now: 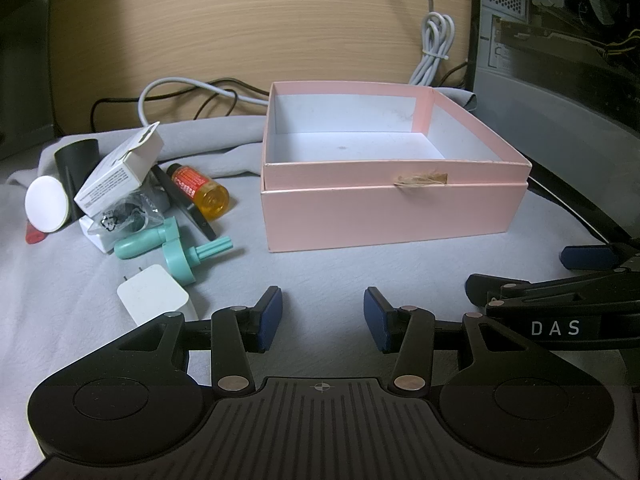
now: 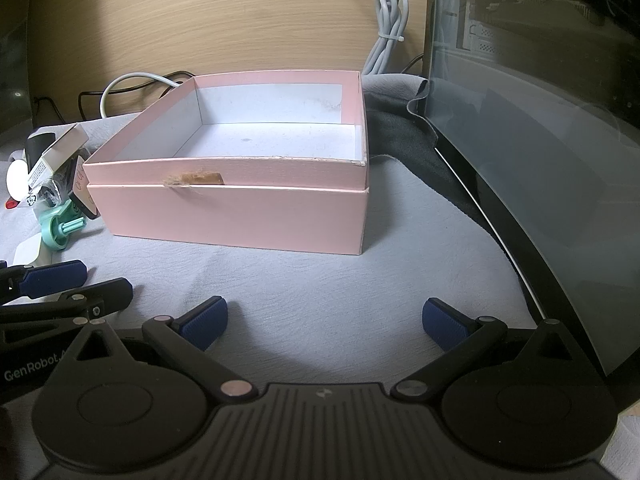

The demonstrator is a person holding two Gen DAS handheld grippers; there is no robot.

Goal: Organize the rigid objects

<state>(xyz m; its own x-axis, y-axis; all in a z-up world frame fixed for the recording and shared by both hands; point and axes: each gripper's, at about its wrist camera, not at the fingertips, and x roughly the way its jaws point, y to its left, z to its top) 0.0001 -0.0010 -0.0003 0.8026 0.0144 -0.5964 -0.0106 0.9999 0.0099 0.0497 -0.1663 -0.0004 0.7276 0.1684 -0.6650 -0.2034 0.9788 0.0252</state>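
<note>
An empty pink box (image 1: 394, 216) (image 2: 240, 216) sits on a grey cloth. To its left lies a pile: a white charger (image 1: 154, 296), a teal plastic piece (image 1: 180, 258), an amber bottle (image 1: 204, 196), a white carton (image 1: 120, 170), a black cylinder (image 1: 78, 164) with a white round disc (image 1: 46, 204). My left gripper (image 1: 323, 318) hovers open and empty in front of the box, the charger just left of it. My right gripper (image 2: 324, 322) stands wide open and empty before the box's right half.
A dark glass computer case (image 2: 540, 140) walls the right side. A wooden panel (image 1: 260, 20) with grey bundled cable (image 1: 434, 48) stands behind. A small red item (image 1: 34, 236) lies at the far left. Each gripper shows in the other's view.
</note>
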